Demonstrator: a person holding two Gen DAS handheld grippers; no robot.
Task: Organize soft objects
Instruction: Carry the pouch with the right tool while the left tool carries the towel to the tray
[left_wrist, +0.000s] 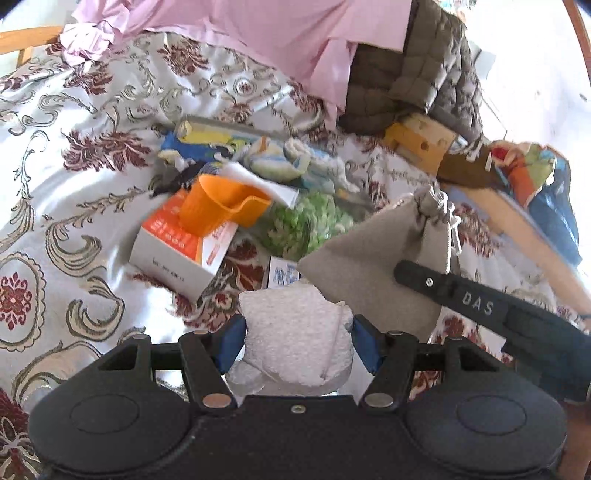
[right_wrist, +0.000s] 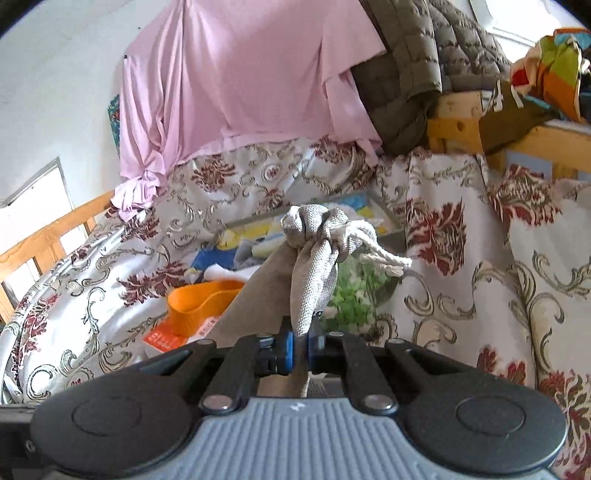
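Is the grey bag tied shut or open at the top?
Shut. The grey bag is bunched tight at its neck, with the white cord knotted round it.

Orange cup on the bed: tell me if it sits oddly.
Yes. The orange cup lies tipped on its side across an orange-and-white box, its open mouth facing sideways. The box itself sits askew amid loose clutter on the patterned bedspread.

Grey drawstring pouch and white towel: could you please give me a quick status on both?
Right gripper shut on grey drawstring pouch, lifted. Left gripper holds white towel. Orange cup and boxes cluttered on the bedspread below.
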